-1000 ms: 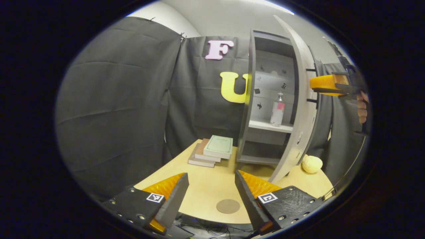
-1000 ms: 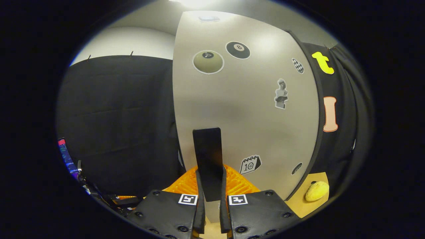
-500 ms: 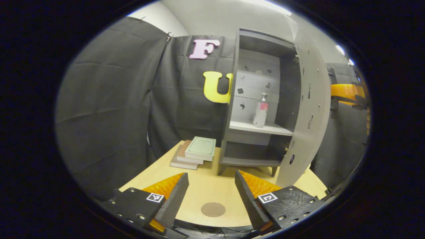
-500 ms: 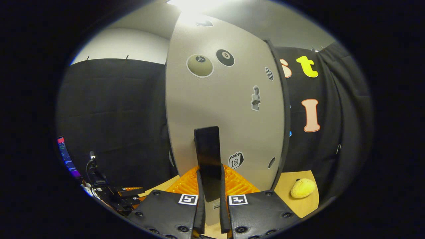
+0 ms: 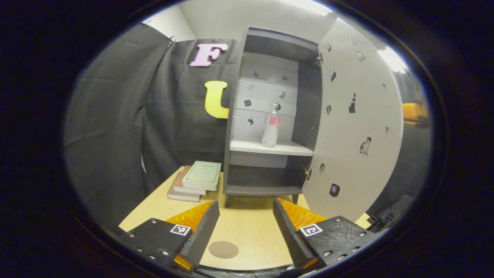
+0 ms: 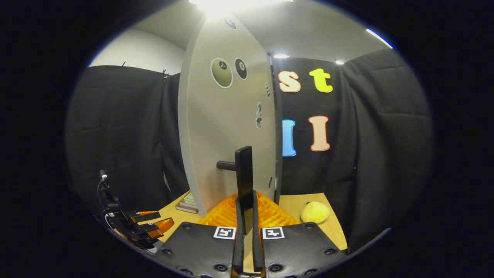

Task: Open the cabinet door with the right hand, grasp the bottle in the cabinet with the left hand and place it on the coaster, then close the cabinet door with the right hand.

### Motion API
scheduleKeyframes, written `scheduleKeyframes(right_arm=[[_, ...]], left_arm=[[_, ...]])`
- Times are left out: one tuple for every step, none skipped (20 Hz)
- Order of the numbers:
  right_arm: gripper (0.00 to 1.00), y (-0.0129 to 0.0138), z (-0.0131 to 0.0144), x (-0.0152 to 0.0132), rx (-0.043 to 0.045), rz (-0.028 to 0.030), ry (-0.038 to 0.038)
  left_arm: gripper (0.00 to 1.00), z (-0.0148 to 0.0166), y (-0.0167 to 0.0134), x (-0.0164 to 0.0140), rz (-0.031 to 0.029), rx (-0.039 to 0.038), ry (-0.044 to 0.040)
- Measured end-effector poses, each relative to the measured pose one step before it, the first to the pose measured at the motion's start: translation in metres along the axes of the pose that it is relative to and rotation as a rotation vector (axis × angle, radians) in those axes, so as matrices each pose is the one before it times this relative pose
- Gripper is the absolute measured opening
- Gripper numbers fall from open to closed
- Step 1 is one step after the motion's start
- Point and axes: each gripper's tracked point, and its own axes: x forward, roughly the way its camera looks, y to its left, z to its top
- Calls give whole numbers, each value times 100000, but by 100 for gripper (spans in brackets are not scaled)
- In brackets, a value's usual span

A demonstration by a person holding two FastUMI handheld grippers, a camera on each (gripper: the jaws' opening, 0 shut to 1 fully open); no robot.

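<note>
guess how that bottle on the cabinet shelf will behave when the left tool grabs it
The bottle is tall and narrow on a small base, so a sideways nudge would probably tip it. It looks like clear, smooth plastic, likely light and a bit slippery. The cabinet side wall stands close, leaving little room.

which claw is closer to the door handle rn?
Right. The right claw is clamped on the door handle; the left claw hangs open over the table, short of the cabinet.

in the right gripper view the cabinet door [image 6: 227, 127] hides the cabinet's inside, and the lower end of its handle [image 6: 244, 177] sinks between the fingers. at lower left the books [image 6: 188, 202] peek out half covered by that door.
</note>
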Motion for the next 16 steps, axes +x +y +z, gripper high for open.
scheduleKeyframes(right_arm=[[7, -516, 7, -236, 182, -2585, -79], [7, -542, -117, 310, 856, -3060, 110], [11, -373, 425, -1716, 1908, -3079, -625], [6, -345, -399, 1326, 1106, -1612, 62], [6, -256, 132, -69, 1062, -1402, -329], [2, -224, 41, 188, 1427, -1445, -418], [1, -145, -11, -36, 1098, -1482, -473], [5, -49, -26, 110, 466, -657, -314], [4, 119, -9, -182, 795, 268, -12], [5, 7, -20, 181, 807, 4, -633], [0, -16, 50, -23, 292, -252, -470], [6, -231, -48, 15, -109, -839, -80], [2, -262, -26, -245, 178, -1233, 123], [6, 80, -184, -268, 1065, -575, 294], [6, 131, -72, -322, 1810, 318, 293], [5, 361, -92, -77, 1677, 764, 669]], left_arm=[[84, 40, -461, 465, -1088, 415, 25], [84, -73, -399, 312, -1014, 617, 208], [84, -29, -228, 362, -727, 803, 465], [87, -158, -260, 255, -600, 664, 394], [84, 38, -279, 311, -859, 312, 345], [87, -232, -297, 290, -832, -19, 470], [87, -168, -253, 329, -1070, -235, 727], [84, -201, -321, 234, -972, -192, 919], [84, -94, -341, 356, -1015, -32, 888], [87, 175, -339, 357, -1264, 357, 589], [87, 271, -354, 541, -1173, 975, 223], [87, 322, -210, 509, -1029, 1394, -315], [84, 617, -156, 536, -1098, 1523, -522], [87, 600, -90, 484, -1234, 1524, -709], [87, 863, 15, 811, -871, 1550, -1128], [84, 664, 56, 579, -808, 1458, -1129]])
